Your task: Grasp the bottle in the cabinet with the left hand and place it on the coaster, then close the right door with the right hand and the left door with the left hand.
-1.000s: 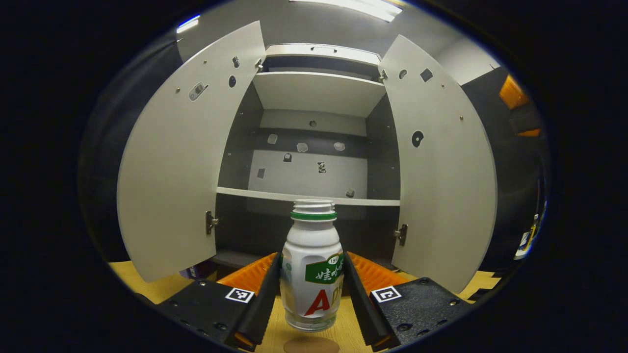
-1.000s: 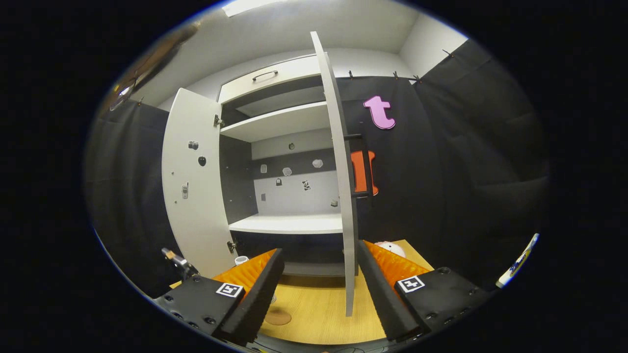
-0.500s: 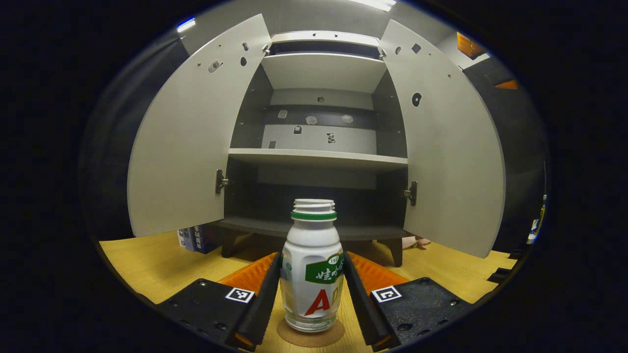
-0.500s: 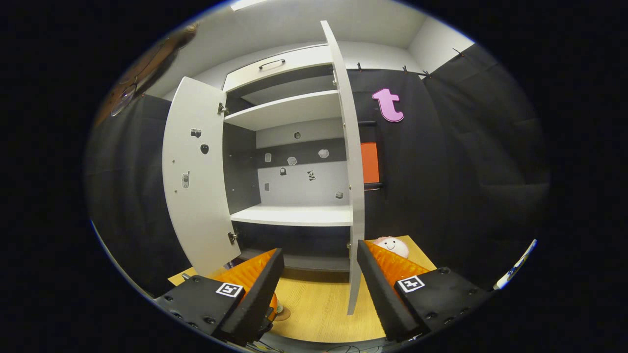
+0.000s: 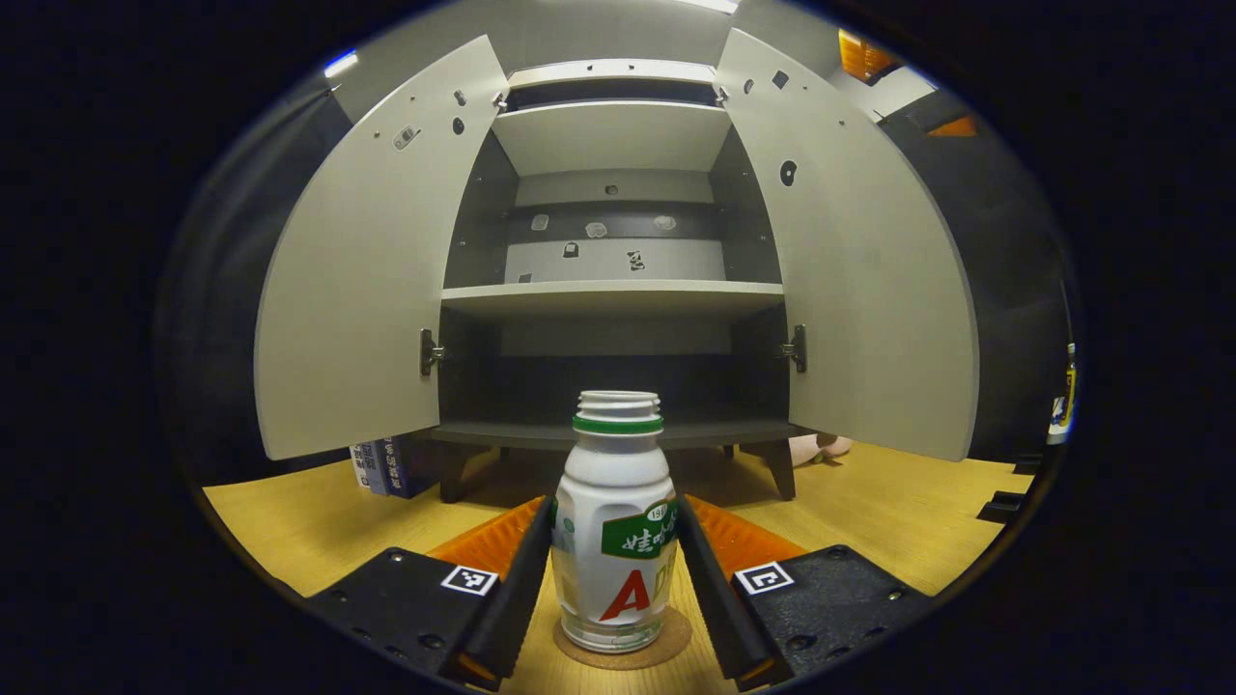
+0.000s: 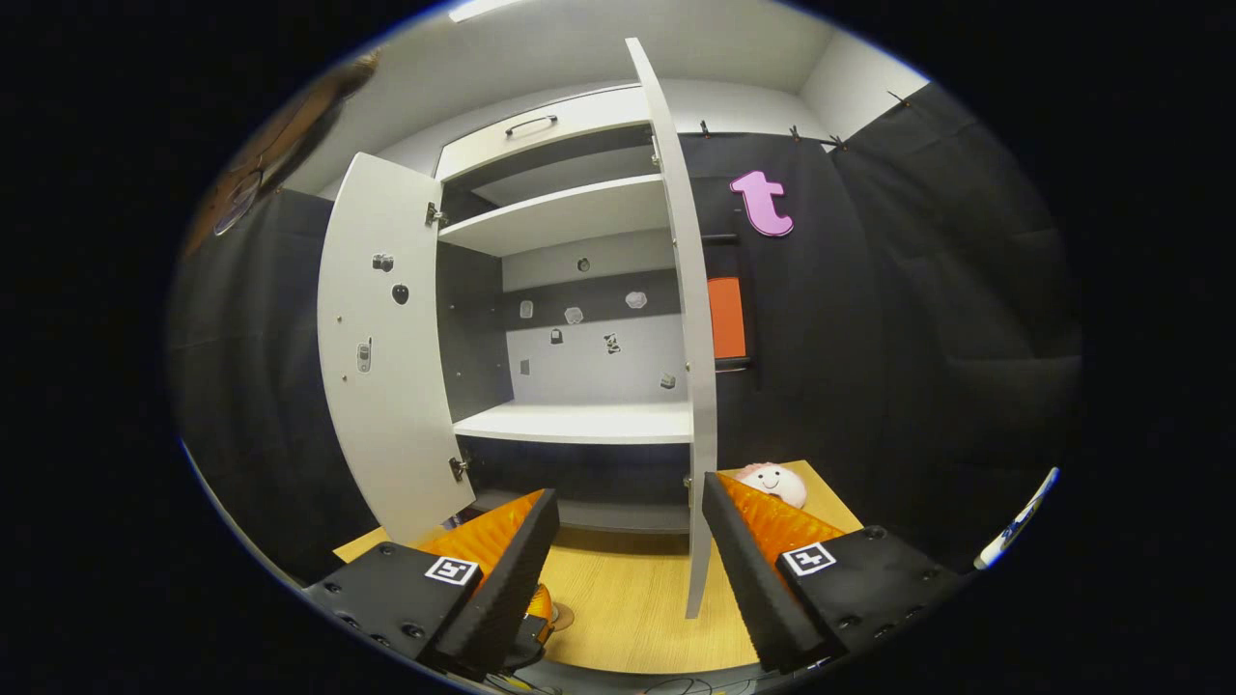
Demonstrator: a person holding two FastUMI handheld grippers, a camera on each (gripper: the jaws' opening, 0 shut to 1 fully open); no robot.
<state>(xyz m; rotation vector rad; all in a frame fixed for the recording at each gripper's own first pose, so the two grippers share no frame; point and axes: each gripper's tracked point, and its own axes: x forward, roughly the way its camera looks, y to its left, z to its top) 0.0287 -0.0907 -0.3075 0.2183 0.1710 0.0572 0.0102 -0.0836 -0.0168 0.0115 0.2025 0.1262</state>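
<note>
Left fingers (image 5: 526, 579) pinch the white, green-collared, capless bottle (image 5: 614, 541) upright on the coaster (image 5: 623, 652); right fingers (image 6: 521, 569) gape

White bottle (image 5: 612, 541) with green neck band and green-red label; brown coaster (image 5: 623, 653); pale grey doors (image 5: 362, 280); yellow wood table (image 5: 290, 516).

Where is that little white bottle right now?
In the left gripper view, the bottle stands on the round coaster on the wooden table, between the left gripper's fingers, in front of the open cabinet.
</note>
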